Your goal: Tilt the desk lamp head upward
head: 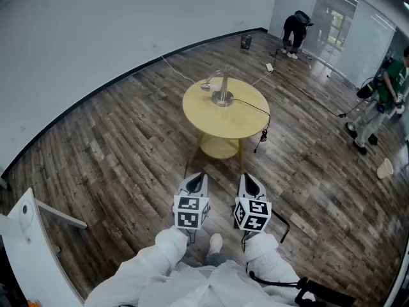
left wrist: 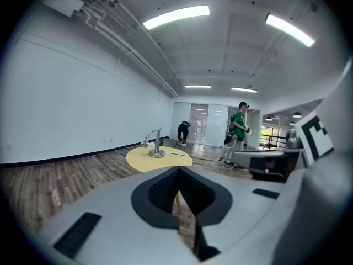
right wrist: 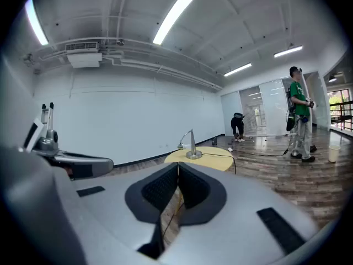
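Observation:
A silver desk lamp (head: 220, 88) stands on a round yellow table (head: 231, 121) in the middle of the room, its head (head: 207, 86) bent down to the left. The same lamp (left wrist: 156, 144) shows small in the left gripper view, and the lamp (right wrist: 191, 146) likewise far off in the right gripper view. My left gripper (head: 196, 180) and right gripper (head: 250, 183) hang side by side well short of the table, above the floor. Both are shut with nothing between the jaws.
A black cable (head: 257, 110) runs from the lamp off the table's right edge to the wood floor. A white stand (head: 29, 226) is at the near left. One person (head: 296, 33) bends at the far wall and another (head: 382, 94) stands at the right.

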`<state>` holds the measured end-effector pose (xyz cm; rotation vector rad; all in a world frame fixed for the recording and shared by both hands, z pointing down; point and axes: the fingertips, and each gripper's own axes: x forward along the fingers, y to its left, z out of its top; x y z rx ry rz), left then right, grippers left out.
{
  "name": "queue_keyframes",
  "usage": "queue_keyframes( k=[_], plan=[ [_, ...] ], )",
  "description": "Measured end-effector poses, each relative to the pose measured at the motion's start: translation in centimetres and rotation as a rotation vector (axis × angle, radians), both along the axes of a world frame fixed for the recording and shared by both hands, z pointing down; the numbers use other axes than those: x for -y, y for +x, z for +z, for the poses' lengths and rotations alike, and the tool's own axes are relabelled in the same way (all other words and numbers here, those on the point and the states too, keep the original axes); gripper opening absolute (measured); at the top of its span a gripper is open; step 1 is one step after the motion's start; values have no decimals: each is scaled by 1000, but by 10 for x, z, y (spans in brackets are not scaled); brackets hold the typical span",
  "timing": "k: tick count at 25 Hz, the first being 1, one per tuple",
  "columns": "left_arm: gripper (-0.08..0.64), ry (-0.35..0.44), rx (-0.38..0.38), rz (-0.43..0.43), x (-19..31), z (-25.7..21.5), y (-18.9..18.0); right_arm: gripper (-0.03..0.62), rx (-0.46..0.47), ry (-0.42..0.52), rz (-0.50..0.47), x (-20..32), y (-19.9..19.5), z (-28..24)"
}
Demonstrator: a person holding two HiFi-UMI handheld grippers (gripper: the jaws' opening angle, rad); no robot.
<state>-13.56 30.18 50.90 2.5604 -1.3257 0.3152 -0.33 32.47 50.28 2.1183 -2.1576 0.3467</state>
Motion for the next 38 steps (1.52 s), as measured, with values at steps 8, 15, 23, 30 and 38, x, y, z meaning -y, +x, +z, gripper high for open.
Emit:
queue_keyframes(
  k=[8,15,23,30,38],
  plan=[
    [2,16,4,-28,66,-14,40,14,-8,11,-38,70,40,-13],
    [2,21,9,-56,120,-22,75,14,3,12,-55,122,82,-18],
    [2,23,9,-83,164,-22,101,14,9,-1,-62,165,118,-12],
    [2,11,10,-114,190,-12,105,14,23,-16,-84,193,123,0],
    [2,8,2,-120,240,-8,111,14,26,-18,-77,240,132,4]
  ],
)
